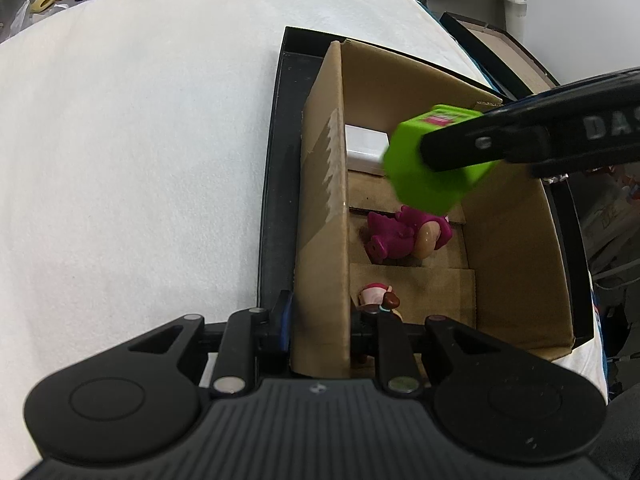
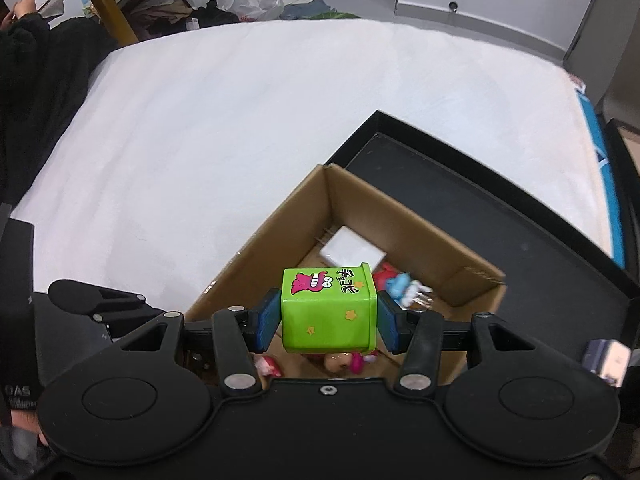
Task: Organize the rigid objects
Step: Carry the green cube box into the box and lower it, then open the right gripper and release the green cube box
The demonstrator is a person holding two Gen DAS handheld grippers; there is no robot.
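Above the cardboard box [image 2: 404, 216], right tool's [image 2: 328, 322] green tin [image 2: 328, 312].

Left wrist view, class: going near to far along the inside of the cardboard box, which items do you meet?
Small figure with pink hat → magenta figure lying down → green box held above → white box.

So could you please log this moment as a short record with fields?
held item: green box clamped between the right gripper fingers, above the cardboard box
left gripper: fingers straddle the cardboard box's near wall; whether they pinch it is unclear
already inside: white box, magenta figure, small doll
underneath: black tray on white surface
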